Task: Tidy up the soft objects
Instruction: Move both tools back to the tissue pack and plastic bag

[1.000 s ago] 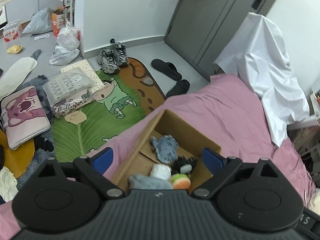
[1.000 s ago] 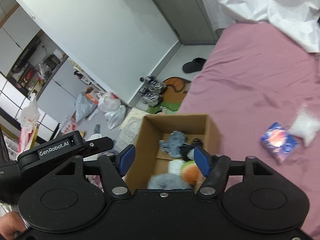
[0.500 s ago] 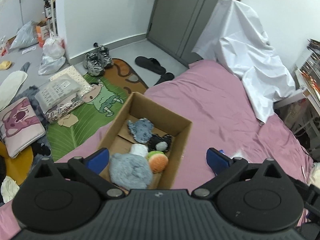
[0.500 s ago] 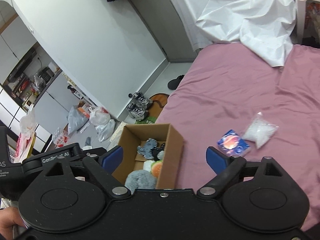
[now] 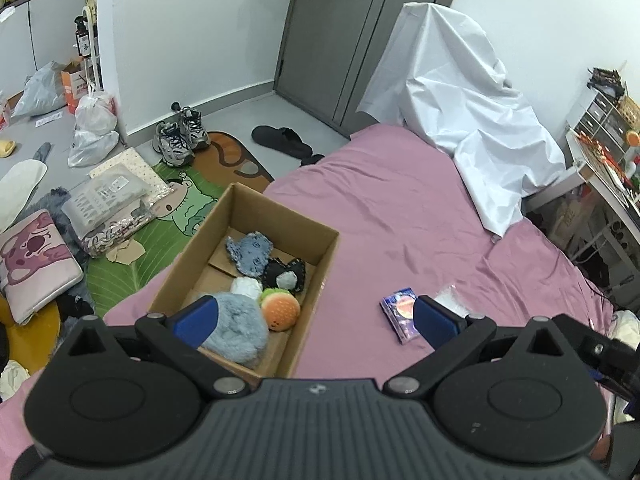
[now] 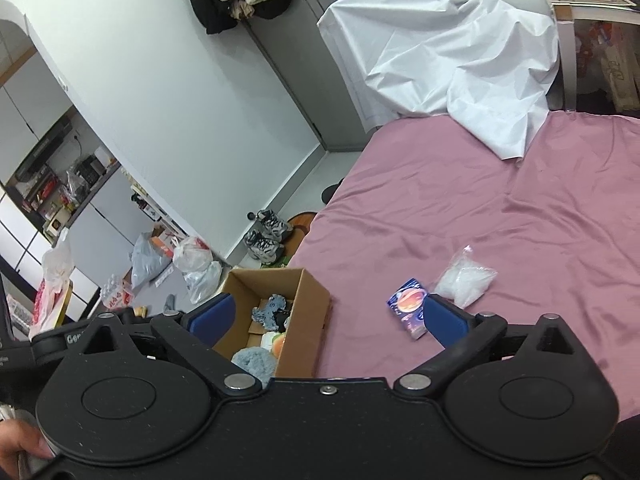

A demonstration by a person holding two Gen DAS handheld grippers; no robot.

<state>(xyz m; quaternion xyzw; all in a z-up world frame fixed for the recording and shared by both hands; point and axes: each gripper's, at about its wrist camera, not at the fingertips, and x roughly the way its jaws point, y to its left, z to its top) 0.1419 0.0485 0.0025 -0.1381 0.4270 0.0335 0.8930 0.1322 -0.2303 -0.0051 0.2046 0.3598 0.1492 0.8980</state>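
Note:
An open cardboard box stands on the pink bed near its left edge; it also shows in the right wrist view. In it lie a grey fluffy toy, an orange burger plush, a blue-grey plush, a black plush and a white soft piece. My left gripper is open and empty, high above the box. My right gripper is open and empty, raised over the bed right of the box.
A small blue packet and a clear bag of white stuffing lie on the bed right of the box. A white sheet covers the far corner. Shoes, bags and cushions lie on the floor to the left.
Both grippers have risen and pulled back from the box. Both have opened wider. The packet and the stuffing bag have come into the left wrist view.

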